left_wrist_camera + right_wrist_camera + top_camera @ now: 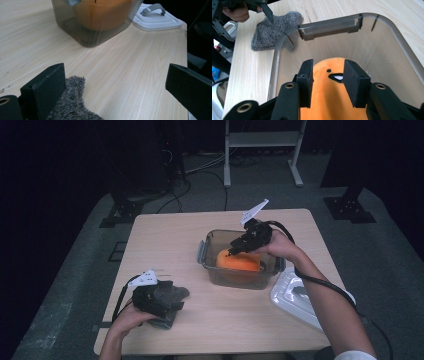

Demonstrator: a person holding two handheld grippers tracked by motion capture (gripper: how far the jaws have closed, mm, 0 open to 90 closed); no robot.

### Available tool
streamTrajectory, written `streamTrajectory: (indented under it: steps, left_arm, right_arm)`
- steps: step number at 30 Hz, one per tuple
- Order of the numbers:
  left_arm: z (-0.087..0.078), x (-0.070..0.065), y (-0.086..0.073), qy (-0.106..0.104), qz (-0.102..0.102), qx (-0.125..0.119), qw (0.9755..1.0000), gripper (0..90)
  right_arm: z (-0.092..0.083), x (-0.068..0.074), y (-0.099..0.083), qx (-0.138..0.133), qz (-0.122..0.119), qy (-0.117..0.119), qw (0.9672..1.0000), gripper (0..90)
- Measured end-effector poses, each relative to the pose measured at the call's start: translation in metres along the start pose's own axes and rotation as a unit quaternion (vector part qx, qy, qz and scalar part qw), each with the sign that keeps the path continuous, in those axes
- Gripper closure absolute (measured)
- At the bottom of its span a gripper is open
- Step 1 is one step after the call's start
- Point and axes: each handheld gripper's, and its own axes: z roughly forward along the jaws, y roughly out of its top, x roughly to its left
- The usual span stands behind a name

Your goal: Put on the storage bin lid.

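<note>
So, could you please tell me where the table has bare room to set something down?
The far left of the table, beyond the grey cloth and left of the clear container, is bare. So is the near strip between the cloth and the white lid. The right side is crowded: the container holds the orange plush, with the lid beside it.

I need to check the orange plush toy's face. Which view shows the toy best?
The right gripper view: the orange plush toy sits close below the camera inside the clear container, its eye and mouth plain. The high view shows it small, partly under the right hand-held gripper. The left gripper view shows it faceless through the container wall.
</note>
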Motion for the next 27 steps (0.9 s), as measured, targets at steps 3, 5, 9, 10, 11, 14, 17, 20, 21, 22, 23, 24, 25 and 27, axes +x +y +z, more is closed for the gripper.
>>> streamTrajectory:
  steps: [3, 5, 9, 10, 11, 14, 17, 20, 21, 22, 23, 24, 25, 27]
  left_arm:
    - [0.001, 0.0, 0.0, 0.0, 0.0, 0.002, 1.0, 2.4]
    - [0.001, -0.001, 0.0, -0.001, 0.0, 0.002, 1.0, 2.4]
    - [0.001, -0.001, 0.0, -0.001, 0.0, 0.001, 1.0, 2.4]
    - [0.001, -0.001, -0.001, -0.001, 0.0, 0.002, 1.0, 2.4]
    - [0.001, -0.001, -0.001, -0.002, 0.0, 0.002, 1.0, 2.4]
    - [0.001, -0.002, -0.001, -0.002, 0.0, 0.003, 1.0, 2.4]
    - [0.001, -0.001, -0.001, -0.001, 0.0, 0.001, 1.0, 2.4]
    - [0.001, -0.001, -0.001, -0.001, -0.001, 0.001, 1.0, 2.4]
    - [0.001, -0.001, -0.001, -0.001, -0.002, 0.0, 1.0, 2.4]
    - [0.001, -0.001, -0.001, -0.002, -0.002, -0.001, 1.0, 2.4]
    - [0.001, 0.0, -0.001, -0.003, -0.002, -0.001, 1.0, 2.4]
    - [0.001, 0.0, -0.002, -0.004, -0.002, -0.001, 1.0, 2.4]
    - [0.001, 0.0, -0.002, -0.004, -0.002, -0.001, 1.0, 2.4]
    - [0.001, 0.001, -0.003, -0.004, -0.003, 0.001, 1.0, 2.4]
  right_arm:
    - [-0.008, 0.001, -0.003, -0.009, 0.004, 0.001, 1.0, 57.1]
    - [-0.012, 0.002, -0.005, -0.014, 0.008, 0.0, 0.9999, 56.7]
    - [-0.021, 0.003, -0.009, -0.021, 0.01, -0.006, 0.9997, 56.5]
    - [-0.024, 0.003, -0.01, -0.022, 0.01, -0.008, 0.9997, 56.5]
    - [-0.026, 0.004, -0.011, -0.023, 0.011, -0.009, 0.9996, 56.5]
    - [-0.033, 0.004, -0.015, -0.028, 0.013, -0.013, 0.9994, 56.5]
    - [-0.04, 0.004, -0.018, -0.032, 0.017, -0.018, 0.9992, 56.3]
    - [-0.047, 0.004, -0.02, -0.036, 0.021, -0.021, 0.9989, 54.6]
    - [-0.049, 0.004, -0.021, -0.037, 0.023, -0.021, 0.9988, 54.4]
    - [-0.051, 0.004, -0.021, -0.039, 0.025, -0.022, 0.9987, 54.4]
    - [-0.053, 0.005, -0.022, -0.04, 0.024, -0.023, 0.9986, 54.4]
    - [-0.056, 0.005, -0.023, -0.04, 0.026, -0.025, 0.9985, 53.9]
    - [-0.057, 0.005, -0.024, -0.04, 0.025, -0.026, 0.9986, 53.6]
    - [-0.06, 0.006, -0.026, -0.04, 0.028, -0.03, 0.9984, 52.6]
